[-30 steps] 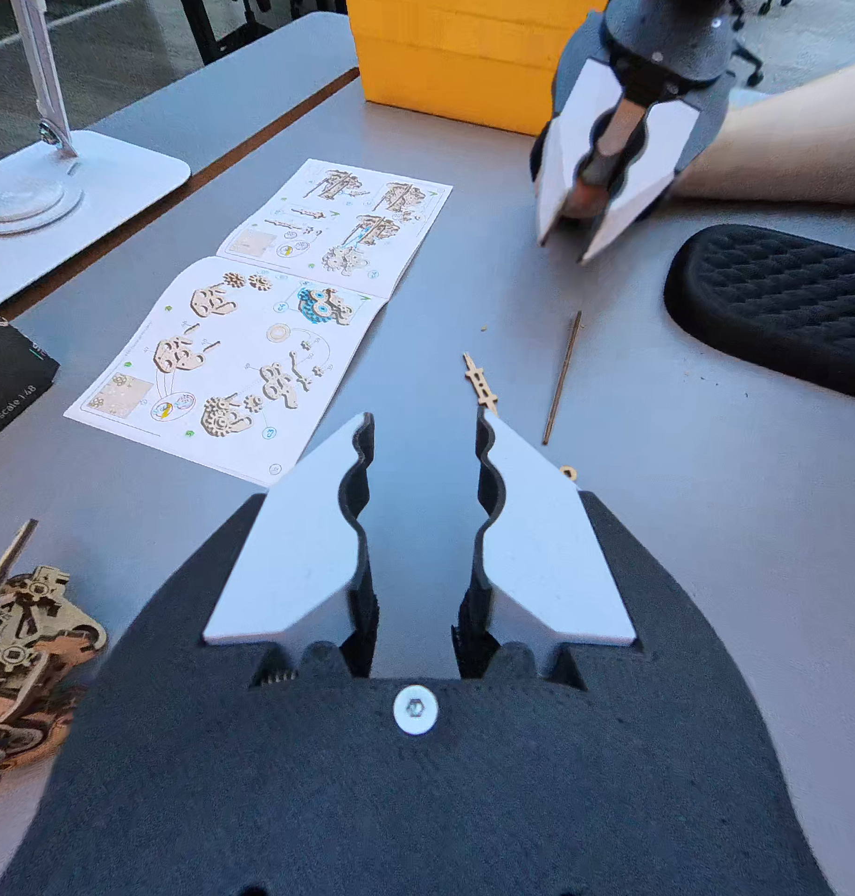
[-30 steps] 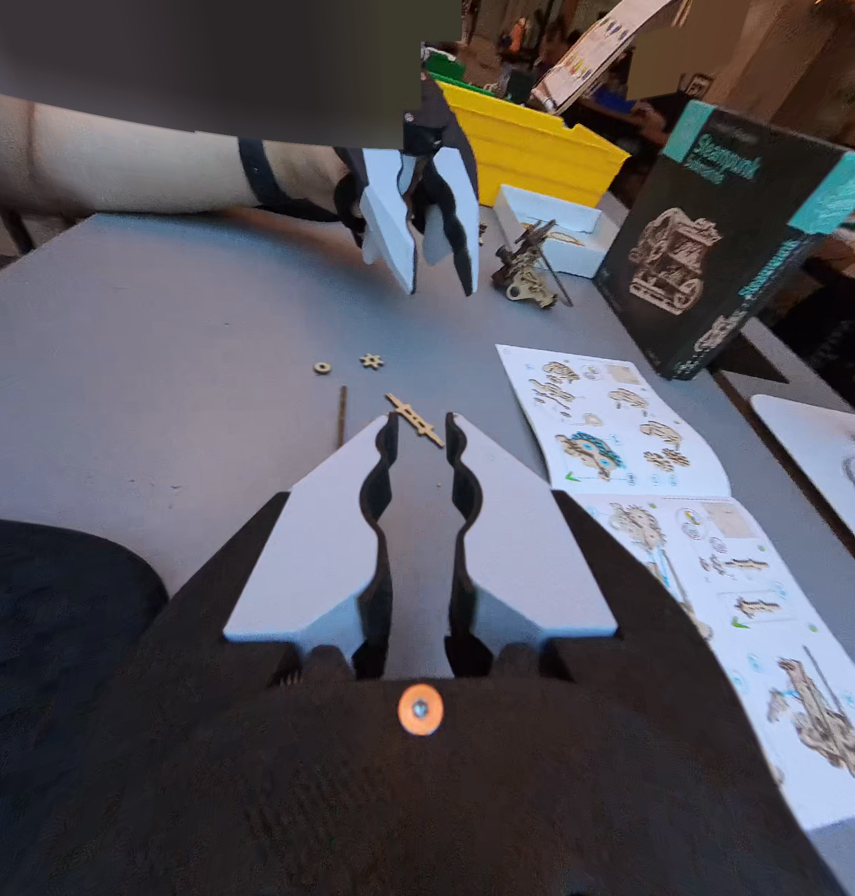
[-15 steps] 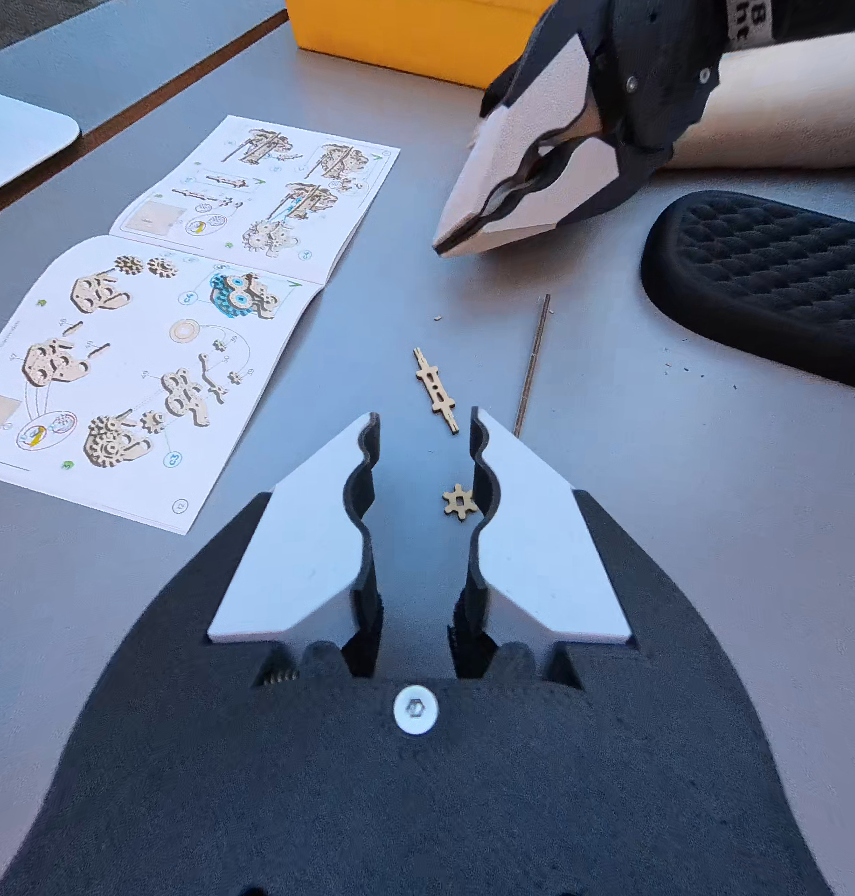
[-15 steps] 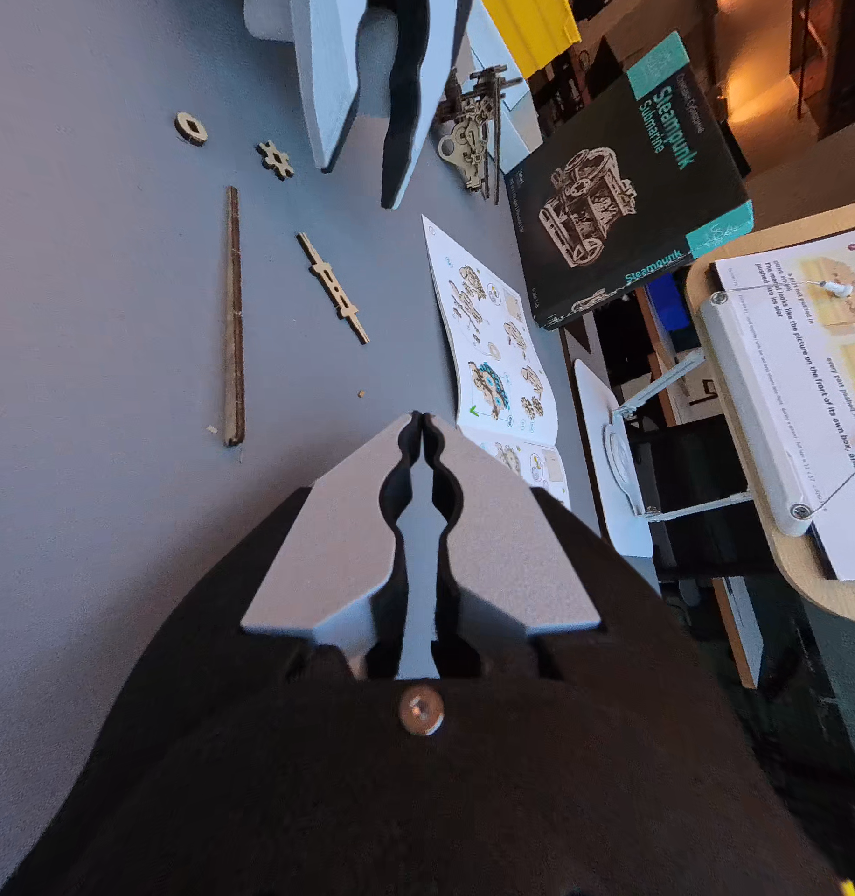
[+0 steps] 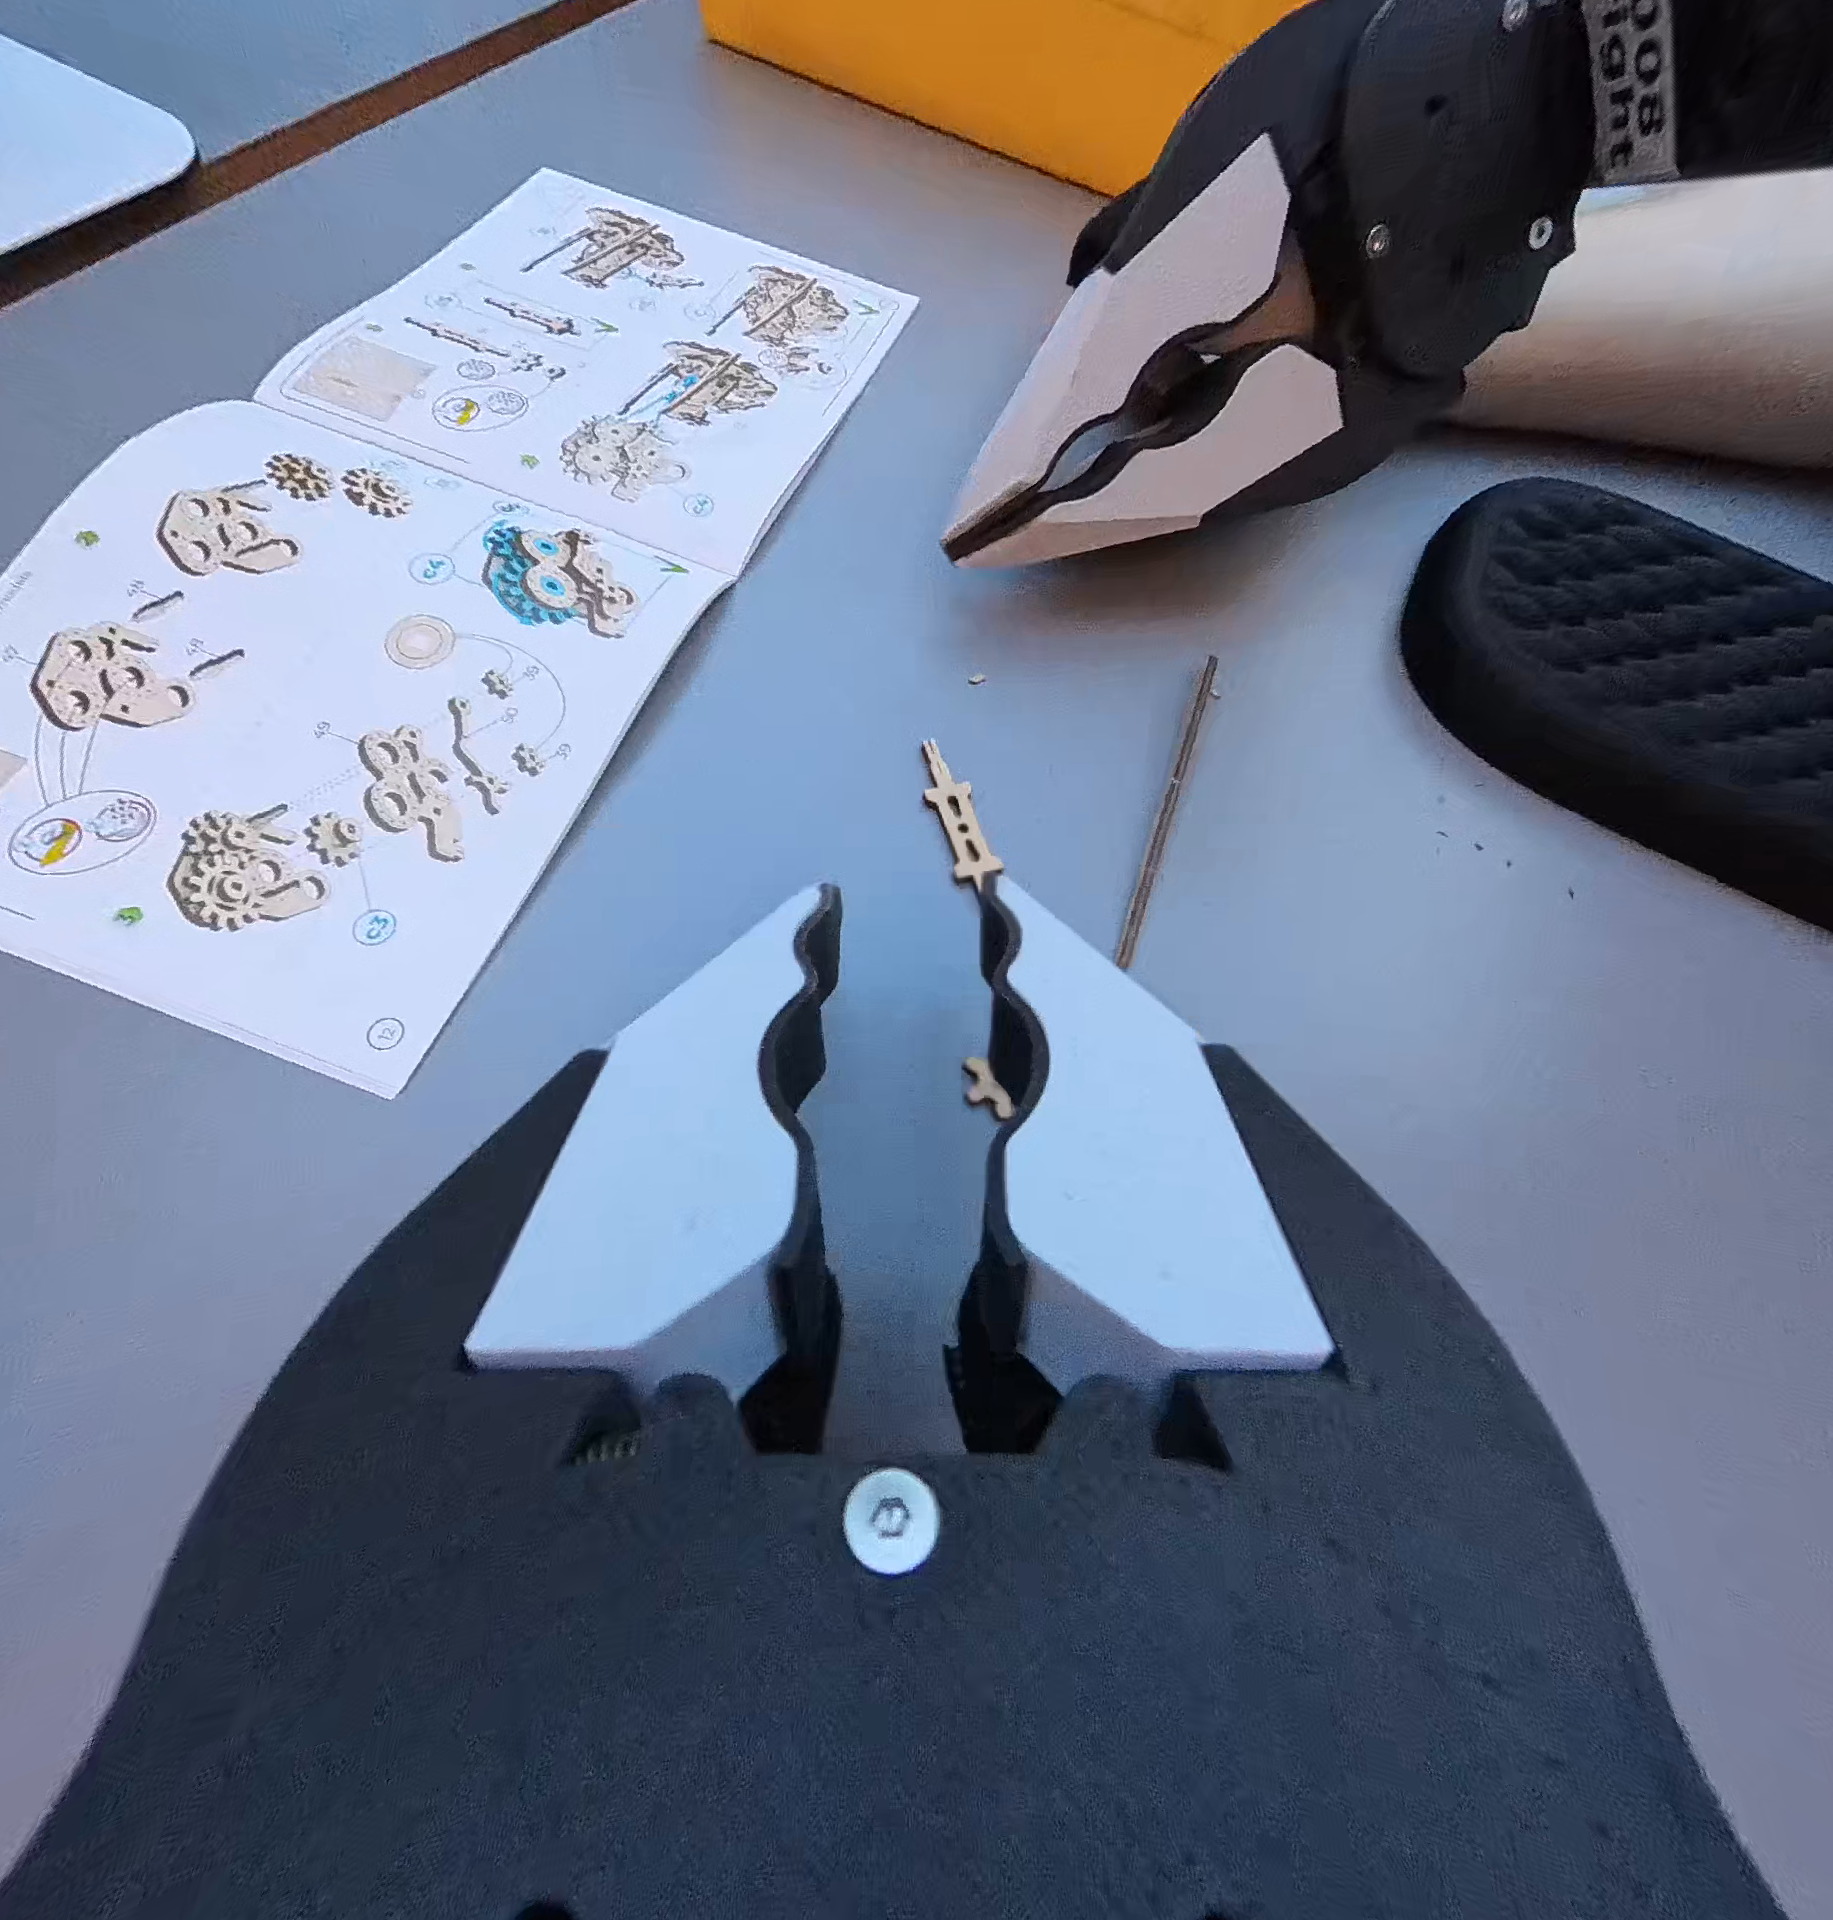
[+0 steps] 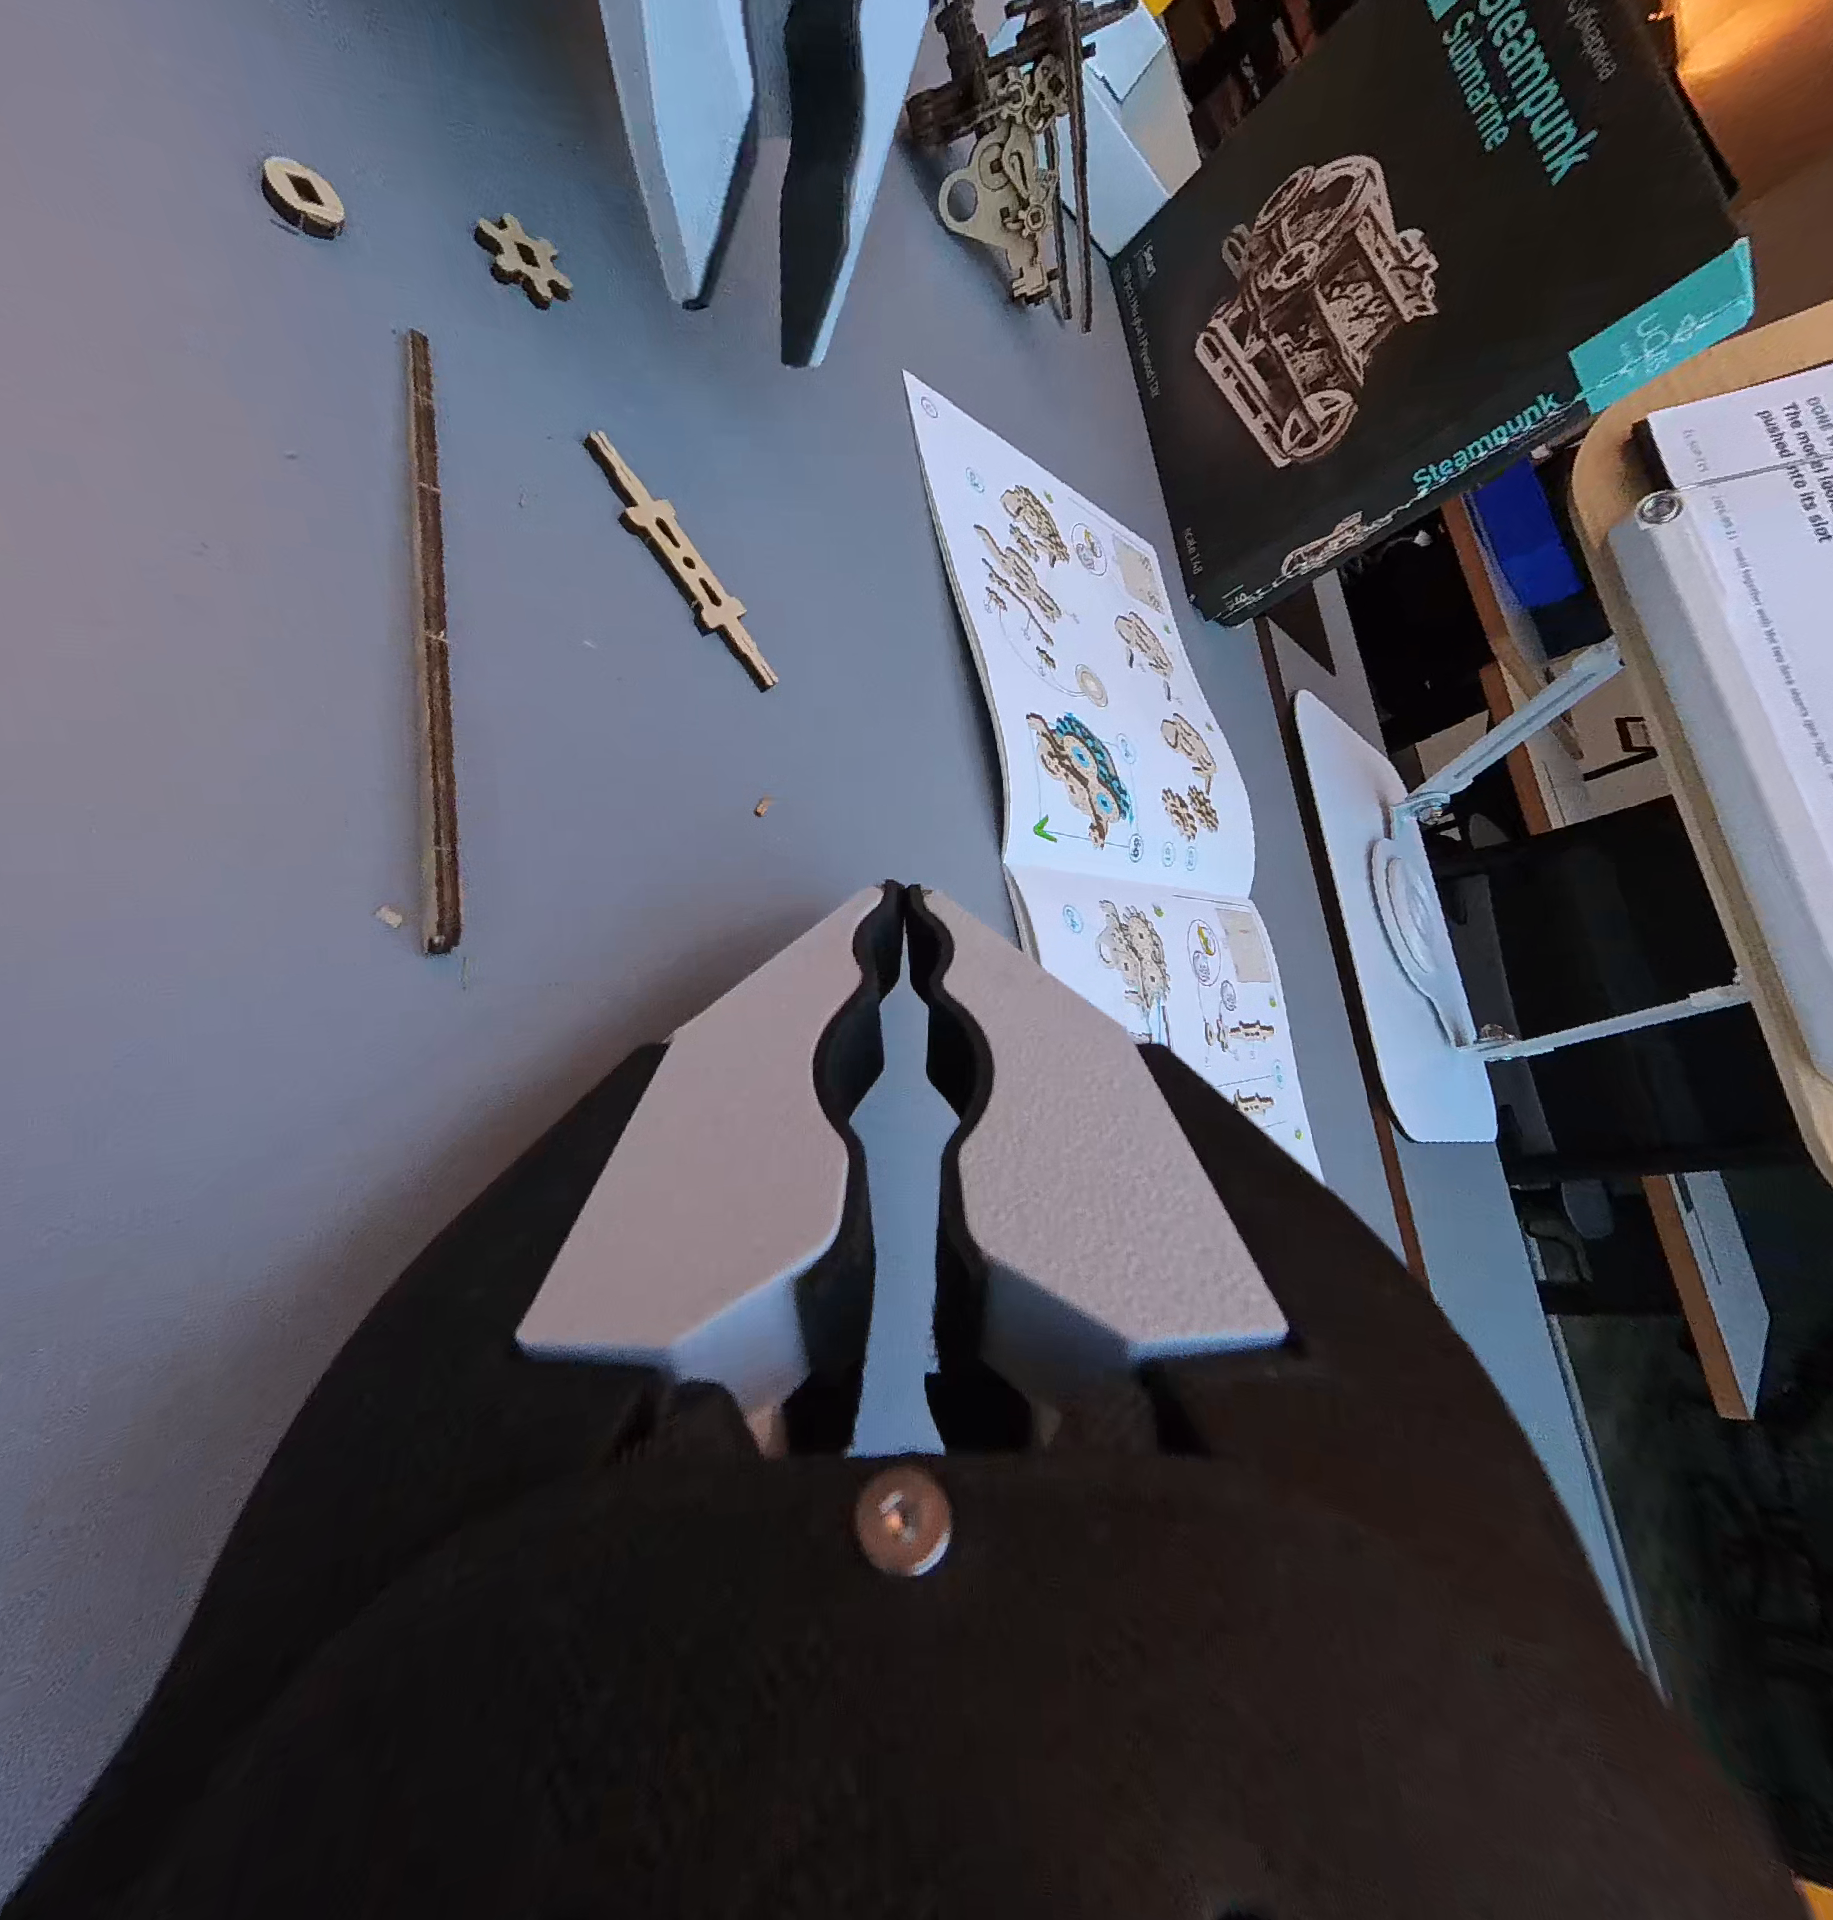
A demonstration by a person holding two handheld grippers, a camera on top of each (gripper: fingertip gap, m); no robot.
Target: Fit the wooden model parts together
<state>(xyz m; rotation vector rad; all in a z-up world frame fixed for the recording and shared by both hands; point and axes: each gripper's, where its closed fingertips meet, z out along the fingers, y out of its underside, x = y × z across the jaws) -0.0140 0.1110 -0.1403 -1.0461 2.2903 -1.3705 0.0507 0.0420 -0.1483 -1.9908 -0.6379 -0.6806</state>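
Left tongs hang spread and empty, little gear just inside one finger. Right tongs, clenched on nothing, sit well short of that gear. Best bet: center the gear first, then pinch gently.

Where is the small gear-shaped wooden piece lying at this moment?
In the right wrist view the small gear-shaped piece lies flat on the grey table, between the round washer and the left gripper. In the left wrist view it is half hidden beside that gripper's finger.

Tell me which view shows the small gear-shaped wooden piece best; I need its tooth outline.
The right wrist view: the small gear-shaped wooden piece lies whole on the grey table. The left wrist view shows only part of it, hidden behind a finger of the left gripper.
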